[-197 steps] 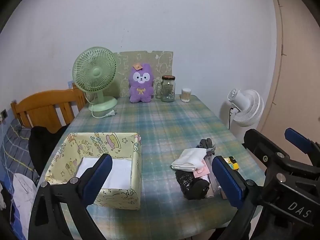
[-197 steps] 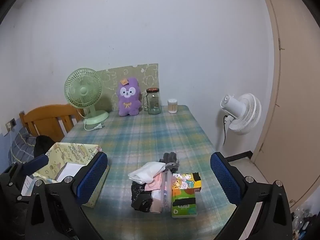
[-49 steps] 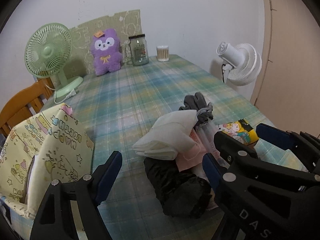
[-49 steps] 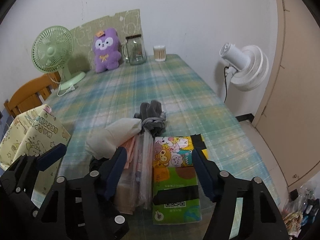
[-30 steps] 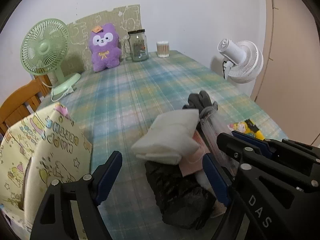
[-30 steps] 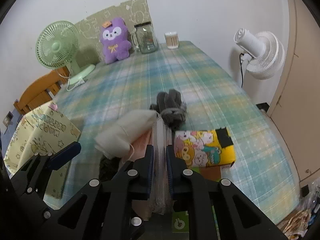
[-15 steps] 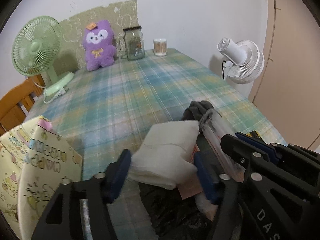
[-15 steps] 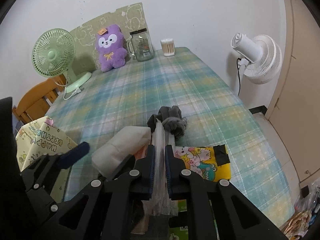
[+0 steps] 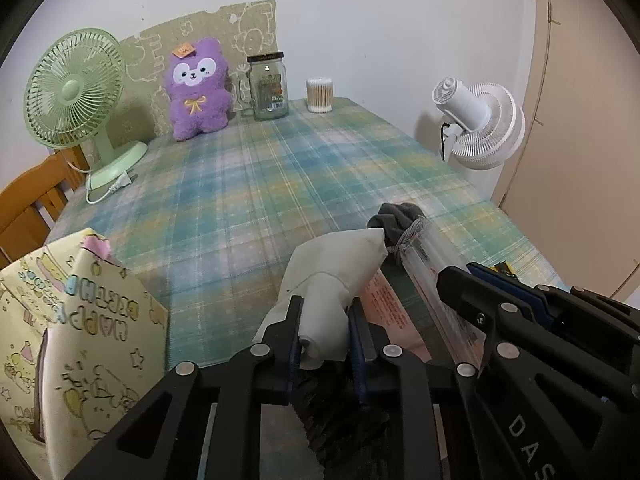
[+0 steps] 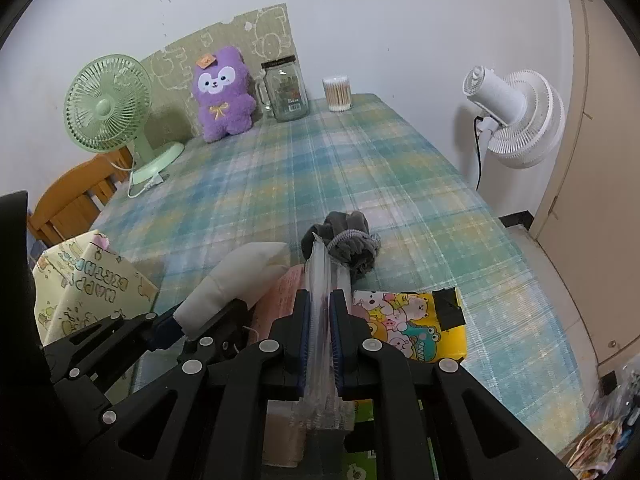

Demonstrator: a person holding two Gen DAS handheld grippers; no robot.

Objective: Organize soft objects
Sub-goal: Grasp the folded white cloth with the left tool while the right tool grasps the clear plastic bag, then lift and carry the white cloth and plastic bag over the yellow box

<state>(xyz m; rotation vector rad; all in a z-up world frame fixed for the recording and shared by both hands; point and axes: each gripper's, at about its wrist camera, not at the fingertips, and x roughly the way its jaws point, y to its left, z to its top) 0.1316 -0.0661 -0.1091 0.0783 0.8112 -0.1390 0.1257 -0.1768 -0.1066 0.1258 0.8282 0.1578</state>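
Observation:
My left gripper [image 9: 325,326] is shut on a folded white cloth [image 9: 334,270], held above a black bundle [image 9: 340,412] and a pink packet [image 9: 390,300]. My right gripper [image 10: 320,322] is shut on a clear plastic packet [image 10: 320,276] standing on edge. The white cloth also shows in the right wrist view [image 10: 236,280], to the left of the packet. Grey gloves [image 10: 346,242] lie just beyond the packet. A yellow patterned box [image 9: 68,320] stands open at the near left of the plaid table [image 9: 280,176].
A cartoon tissue pack [image 10: 404,322] lies right of the packet. At the table's far end stand a green fan [image 9: 76,96], a purple plush [image 9: 198,88], a glass jar [image 9: 268,86] and a cotton swab tub [image 9: 319,95]. A white fan [image 9: 480,124] stands off the right edge, a wooden chair [image 9: 28,208] at left.
Both grippers came down to the pile. The right gripper shut on the clear packet about a second ago; the left gripper has just shut on the white cloth and lifted it slightly.

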